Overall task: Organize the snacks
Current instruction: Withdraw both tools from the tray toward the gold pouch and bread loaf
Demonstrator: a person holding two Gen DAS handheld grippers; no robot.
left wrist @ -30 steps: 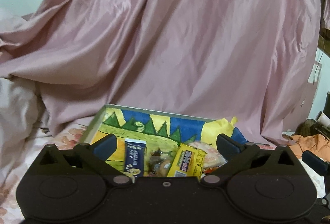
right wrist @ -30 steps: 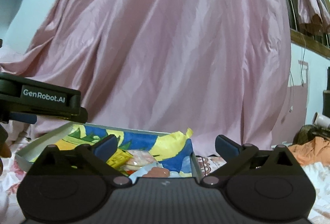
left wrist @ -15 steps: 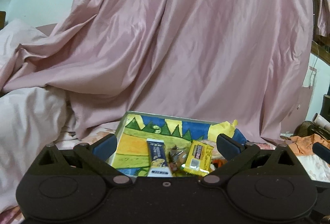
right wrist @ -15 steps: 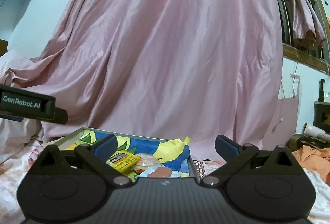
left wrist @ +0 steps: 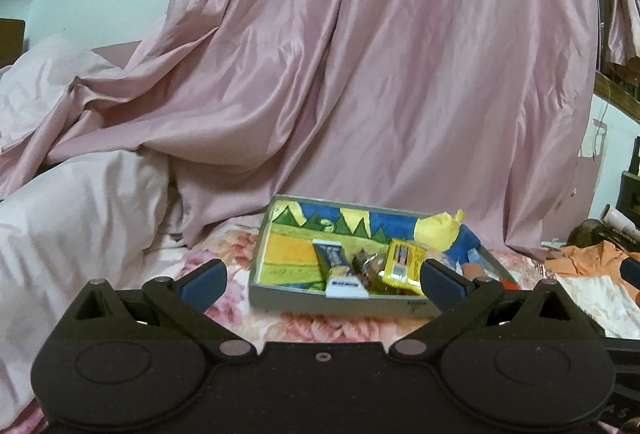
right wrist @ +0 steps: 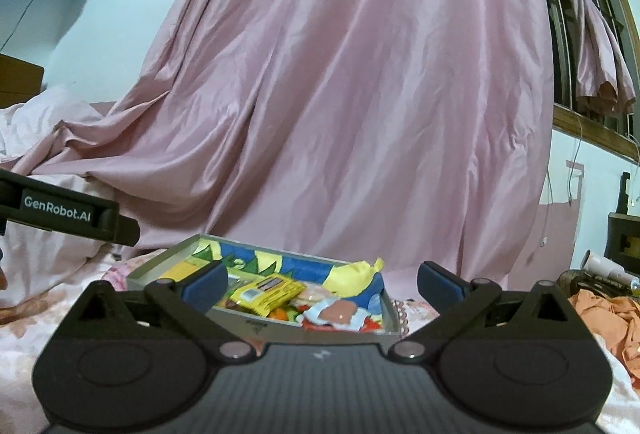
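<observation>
both views show wide open, empty claws. left wrist: the left gripper (left wrist: 322,276) hangs before the tray (left wrist: 340,300), snacks (dark bar (left wrist: 334,260), yellow packet (left wrist: 402,262)) between its fingers. right wrist: the right gripper (right wrist: 322,284) faces the same tray (right wrist: 280,330), just ahead.

Both grippers held level, jaws spread wide.
The left gripper (left wrist: 322,280) and right gripper (right wrist: 322,284) grip nothing, fingers well apart.

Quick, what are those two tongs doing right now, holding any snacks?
Left tongs: open, holding nothing.
Right tongs: open, holding nothing.
</observation>
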